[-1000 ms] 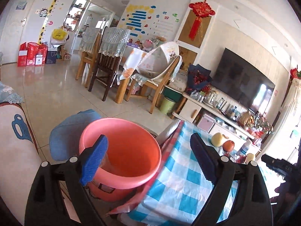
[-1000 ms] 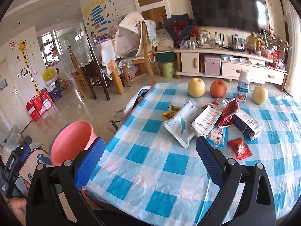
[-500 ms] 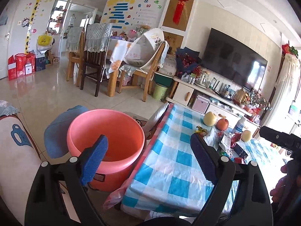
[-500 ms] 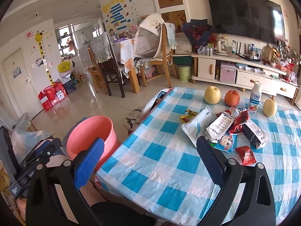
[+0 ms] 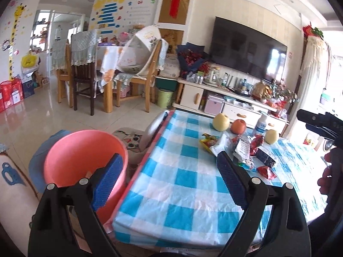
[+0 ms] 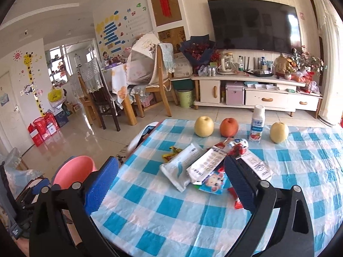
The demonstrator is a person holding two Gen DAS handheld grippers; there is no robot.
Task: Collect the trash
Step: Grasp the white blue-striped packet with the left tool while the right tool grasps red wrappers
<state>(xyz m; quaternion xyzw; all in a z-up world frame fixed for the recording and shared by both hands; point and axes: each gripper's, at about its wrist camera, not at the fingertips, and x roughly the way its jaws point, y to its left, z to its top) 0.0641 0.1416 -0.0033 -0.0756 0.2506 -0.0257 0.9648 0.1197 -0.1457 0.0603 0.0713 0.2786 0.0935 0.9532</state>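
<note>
A pile of snack wrappers [image 6: 205, 167] lies on the blue checked tablecloth [image 6: 163, 209]; it also shows in the left wrist view [image 5: 242, 150]. A pink bin [image 5: 81, 158] stands on the floor left of the table, also in the right wrist view [image 6: 72, 171]. My left gripper [image 5: 169, 182] is open and empty, near the table's front left corner by the bin. My right gripper [image 6: 171, 184] is open and empty, just in front of the wrappers.
Two yellow apples [image 6: 203, 126] [image 6: 278, 129], a red apple [image 6: 229, 127] and a small bottle [image 6: 257, 126] stand behind the wrappers. A blue stool [image 5: 40, 156] is by the bin. Chairs [image 5: 83, 70] and a TV cabinet [image 6: 257, 94] stand beyond.
Both grippers have moved towards the table and turned to the right. The wrappers are closer in the right wrist view. Both stay open.
</note>
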